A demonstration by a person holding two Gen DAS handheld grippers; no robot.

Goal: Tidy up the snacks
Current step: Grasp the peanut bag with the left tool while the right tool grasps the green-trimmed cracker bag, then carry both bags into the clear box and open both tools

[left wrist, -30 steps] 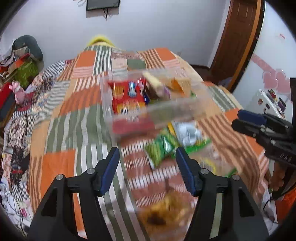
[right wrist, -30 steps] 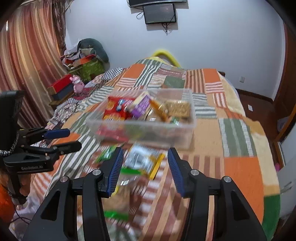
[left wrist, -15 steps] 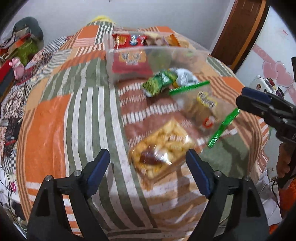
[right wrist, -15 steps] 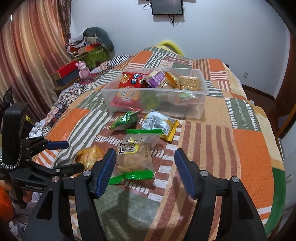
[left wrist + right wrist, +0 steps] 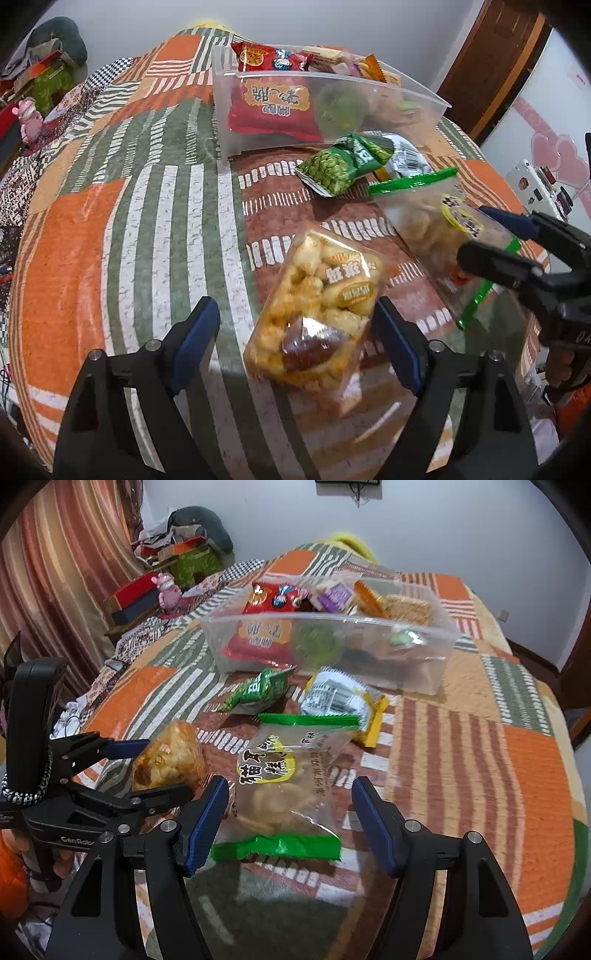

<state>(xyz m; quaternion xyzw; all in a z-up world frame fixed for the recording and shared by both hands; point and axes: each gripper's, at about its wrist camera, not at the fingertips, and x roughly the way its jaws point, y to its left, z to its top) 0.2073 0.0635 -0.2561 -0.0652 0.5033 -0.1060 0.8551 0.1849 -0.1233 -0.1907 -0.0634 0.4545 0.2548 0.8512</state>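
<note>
**Both grippers poised over loose packs, bin ahead**

Left gripper jaws wide apart, straddling the orange puff-snack bag, nothing gripped. Right gripper also spread wide, around the clear green-edged cracker bag, empty too. Both bags lie on the patchwork cover, well short of the clear bin. Just before the bin: green pea packet and silver-yellow packet. Bin already holds a red pack and others. Step looks like pre-grasp on two packs at once. Next likely calls for lowering, closing on soft crinkly film without crushing contents, then carrying to the bin.
</note>
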